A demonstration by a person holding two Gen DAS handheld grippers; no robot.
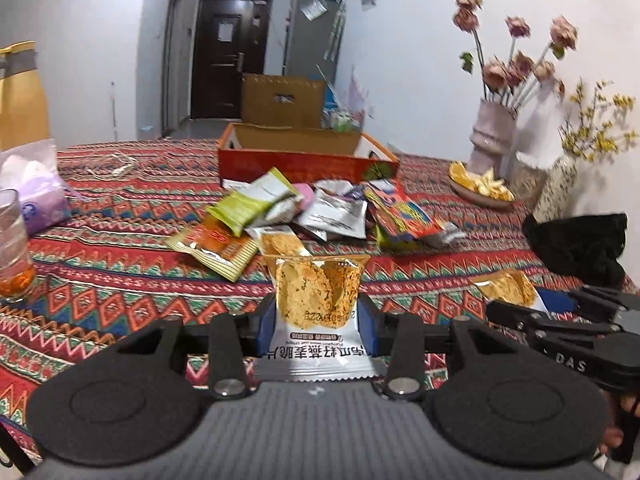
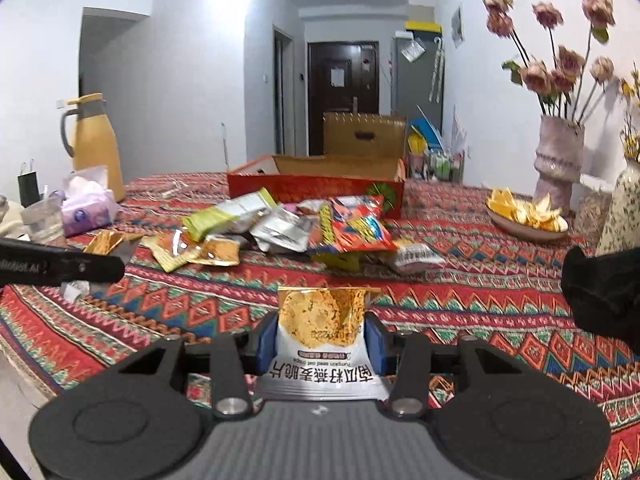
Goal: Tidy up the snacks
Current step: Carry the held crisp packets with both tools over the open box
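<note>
White walls and a dark door at the end of a hallway frame the scene behind a wide surface (image 2: 460, 280) draped in a red, patterned cloth. Toward its far side sits an open cardboard box (image 2: 316, 188) with red outer walls, its interior not visible from either view. Just in front of the box lies a loose pile of snack packets (image 2: 288, 228): green, silver, gold and a bright red-orange one, overlapping each other. At the right edge stand a pale vase of dried pink flowers (image 2: 558, 160), a speckled vase beside it, and a shallow dish of orange peel (image 2: 524, 216). On the left are a yellow thermos jug (image 2: 94, 144), a purple tissue pack (image 2: 86, 208) and, in the left wrist view, a glass (image 1: 14, 248) near the surface edge. A black object lies at the right border, too blurred to identify.

Left tool (image 1: 318, 316) is clamped on a pumpkin seed oat crisp packet (image 1: 316, 312), its blue pads pressing both sides, the packet upright above the cloth. Right tool (image 2: 322, 338) grips a matching crisp packet (image 2: 322, 332) the same way, held clear of the surface and short of the pile. Each tool shows at the edge of the other's view, its packet between the fingers.
</note>
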